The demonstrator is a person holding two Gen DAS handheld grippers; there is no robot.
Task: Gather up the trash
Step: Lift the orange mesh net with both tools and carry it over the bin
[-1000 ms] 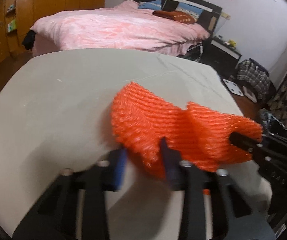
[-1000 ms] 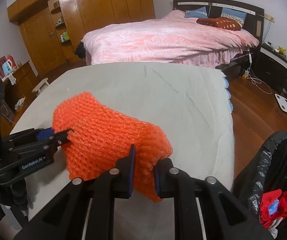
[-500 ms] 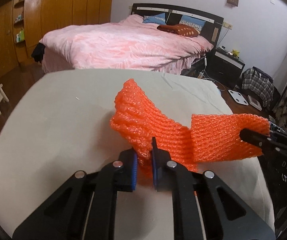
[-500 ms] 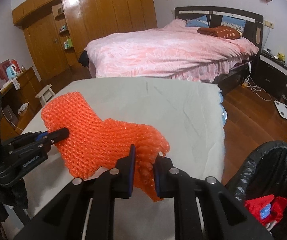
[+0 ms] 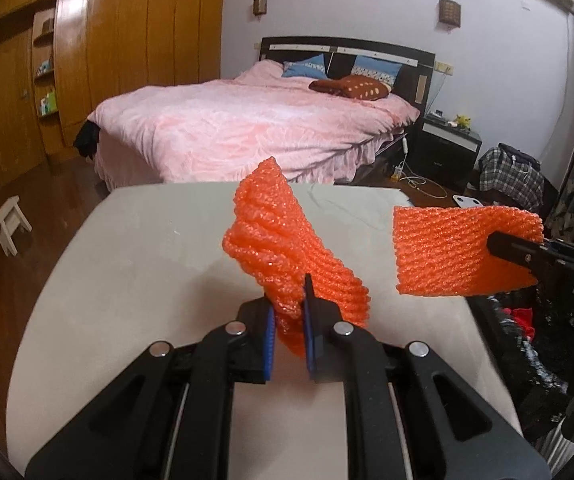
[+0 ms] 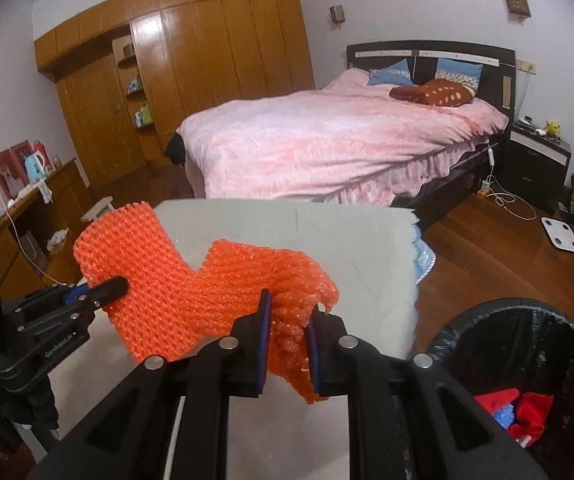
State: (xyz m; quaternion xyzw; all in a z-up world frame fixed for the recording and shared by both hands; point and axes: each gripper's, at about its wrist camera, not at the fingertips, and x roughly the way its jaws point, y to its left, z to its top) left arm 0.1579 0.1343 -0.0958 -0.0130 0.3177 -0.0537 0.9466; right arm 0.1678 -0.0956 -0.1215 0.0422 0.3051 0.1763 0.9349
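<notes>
Two orange foam net sleeves are held in the air above the table. My left gripper is shut on one sleeve, which stands up from its jaws. My right gripper is shut on the other sleeve. In the left wrist view the right gripper's sleeve hangs at the right, apart from the left one. In the right wrist view the left gripper's sleeve is at the left, beside mine. A black-lined trash bin with red and blue trash inside stands at the lower right.
A table with a beige cloth lies under both grippers. A pink bed stands beyond it. A wooden wardrobe is on the left wall, a small stool on the floor, and a nightstand at the right.
Both grippers have risen with their sleeves, lifting them off the table. The two sleeves, overlapping before, have pulled apart. The left gripper closed on its sleeve.
</notes>
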